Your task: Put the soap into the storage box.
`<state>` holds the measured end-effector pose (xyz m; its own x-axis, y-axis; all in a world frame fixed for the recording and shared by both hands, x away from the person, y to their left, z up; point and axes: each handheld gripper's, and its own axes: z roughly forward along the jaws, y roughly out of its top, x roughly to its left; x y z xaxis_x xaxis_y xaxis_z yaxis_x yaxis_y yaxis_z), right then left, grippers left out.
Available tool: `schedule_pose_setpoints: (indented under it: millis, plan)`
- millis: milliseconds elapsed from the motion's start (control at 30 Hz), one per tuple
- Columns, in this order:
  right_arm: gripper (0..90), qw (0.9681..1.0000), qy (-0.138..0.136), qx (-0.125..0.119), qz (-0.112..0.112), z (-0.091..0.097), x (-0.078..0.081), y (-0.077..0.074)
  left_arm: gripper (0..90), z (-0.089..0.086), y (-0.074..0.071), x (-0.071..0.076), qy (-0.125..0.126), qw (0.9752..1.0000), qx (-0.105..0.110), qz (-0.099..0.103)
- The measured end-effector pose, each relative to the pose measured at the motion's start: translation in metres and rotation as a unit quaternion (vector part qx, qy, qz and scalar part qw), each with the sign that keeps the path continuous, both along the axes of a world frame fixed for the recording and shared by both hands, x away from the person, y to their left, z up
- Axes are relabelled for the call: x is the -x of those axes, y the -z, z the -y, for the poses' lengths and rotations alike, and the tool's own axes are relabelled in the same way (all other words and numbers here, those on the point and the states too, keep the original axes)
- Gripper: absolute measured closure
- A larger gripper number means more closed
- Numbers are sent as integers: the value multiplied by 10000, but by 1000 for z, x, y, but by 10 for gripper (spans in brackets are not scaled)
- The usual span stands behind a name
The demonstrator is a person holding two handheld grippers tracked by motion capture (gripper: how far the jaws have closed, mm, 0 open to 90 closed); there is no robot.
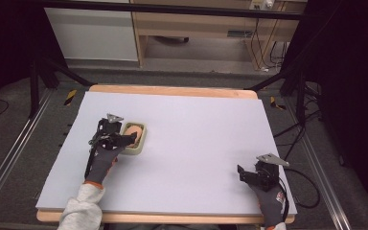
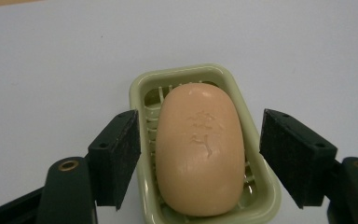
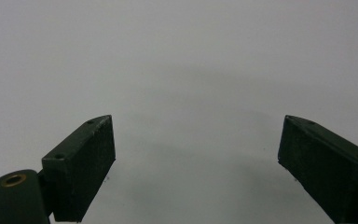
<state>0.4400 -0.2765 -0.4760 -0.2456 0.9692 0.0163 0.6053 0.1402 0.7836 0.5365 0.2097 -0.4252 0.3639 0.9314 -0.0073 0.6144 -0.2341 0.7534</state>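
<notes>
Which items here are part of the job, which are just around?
In the job:
- bar of soap, lying in the dish
- green soap dish
- left gripper, jaws open either side of the soap, pads clear of it

Just around:
- right gripper, open over bare table
- white table top

Pale lilac-white rectangular surface [image 1: 196,143] with light wooden edging, seen from above. Grey floor [image 1: 24,120] around it, crossed by metal rails [image 1: 9,153] at left and right. Black frame struts [image 1: 52,72] angled down beside both far corners. Light wooden cabinet [image 1: 196,28] beyond, white panel [image 1: 91,33] alongside. Black cables [image 1: 302,129] trailing at right. Dark margins either side.
</notes>
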Motion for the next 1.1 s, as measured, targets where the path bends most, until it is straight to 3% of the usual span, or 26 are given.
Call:
schedule_pose_setpoints:
  millis: [300, 500, 900, 1100]
  plan:
    - [105, 10000, 95, -31, -4, 5, 1, 0, 280, -14, -5, 31, -8, 9997, -6, 256]
    - [103, 9999, 126, 74, 0, 6, 1, 0, 280, -23, -1, 49, -87, 9992, 112, 385]
    - [101, 9997, 213, 128, 7, 10, 2, 0, 248, -50, 16, 86, -204, 9989, 41, 411]
    - [99, 9996, 242, 170, 1, 11, 3, 0, 251, -62, 26, 91, -302, 9990, -20, 332]
